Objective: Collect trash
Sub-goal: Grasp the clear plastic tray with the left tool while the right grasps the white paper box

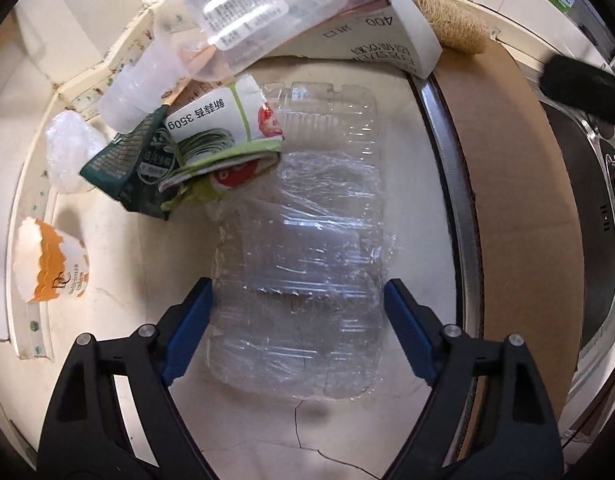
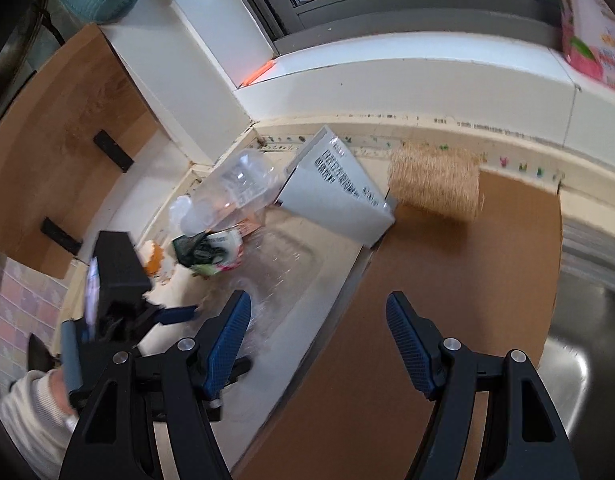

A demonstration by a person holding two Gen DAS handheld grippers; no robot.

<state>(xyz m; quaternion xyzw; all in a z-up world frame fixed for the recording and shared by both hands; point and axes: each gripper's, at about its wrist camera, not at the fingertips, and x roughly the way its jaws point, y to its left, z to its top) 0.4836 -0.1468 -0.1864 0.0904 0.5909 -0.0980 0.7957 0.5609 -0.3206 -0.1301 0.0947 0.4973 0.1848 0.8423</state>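
The left gripper (image 1: 297, 308) points steeply down with its blue pads spread on either side of a clear plastic tray (image 1: 303, 280) wrapped in film; whether the pads press its sides cannot be told. The tray lies flat on the cream worktop (image 1: 119, 248). Beyond it sit a crumpled green-and-white packet (image 1: 211, 148), a torn orange paper cup (image 1: 51, 264), a clear bottle (image 1: 243, 20) and a white carton (image 1: 391, 40). The right gripper (image 2: 319, 328) hangs with its jaws apart and empty above a sheet of cardboard (image 2: 459, 264), a straw-coloured roll (image 2: 435, 182) farther off
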